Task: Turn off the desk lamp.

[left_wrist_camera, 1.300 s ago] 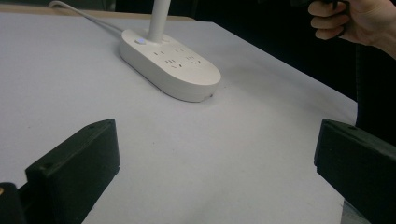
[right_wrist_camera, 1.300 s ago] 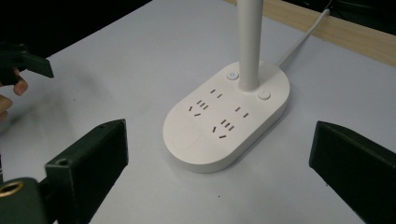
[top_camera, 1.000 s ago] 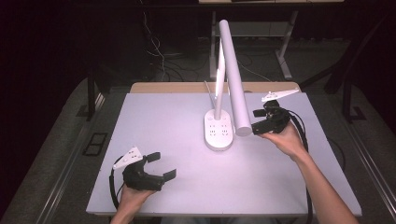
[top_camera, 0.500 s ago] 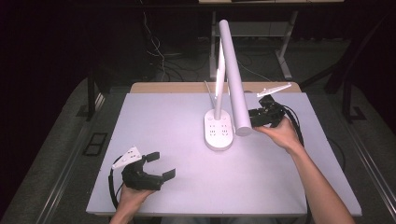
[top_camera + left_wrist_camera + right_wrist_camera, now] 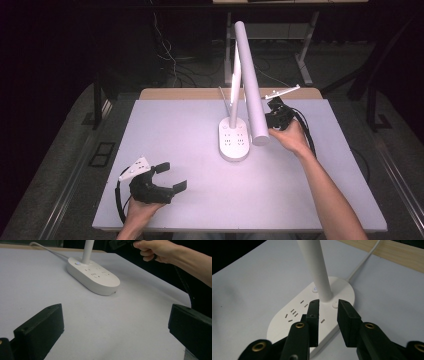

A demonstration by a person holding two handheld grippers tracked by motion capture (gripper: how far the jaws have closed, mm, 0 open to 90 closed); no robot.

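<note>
White desk lamp point(image 5: 234, 140) is sitting mid-table, and the right gripper point(image 5: 328, 307) is hovering over its base, jaws just closing to a narrow gap, seemingly gripping nothing. Left gripper point(image 5: 170, 177) is resting near the front edge, jaws gaping wide.

A: Desk lamp base point(image 5: 234, 142) sits on the table point(image 5: 175, 125), a little toward 1 o'clock of centre. Where's the lamp head point(image 5: 251, 90)?

B: Over the base's 3 o'clock edge, running from 12 toward 6. The pole point(image 5: 234, 85) stands on the base's 12 o'clock end.

A: Right gripper point(image 5: 276, 118)?

B: At 3 o'clock of the base, just beside the lamp head's near end. Left gripper point(image 5: 167, 176) lies at 7 o'clock of the base, well apart, near the table's front edge.

A: Cord point(image 5: 362, 261)?

B: Leaves the base toward 12.
</note>
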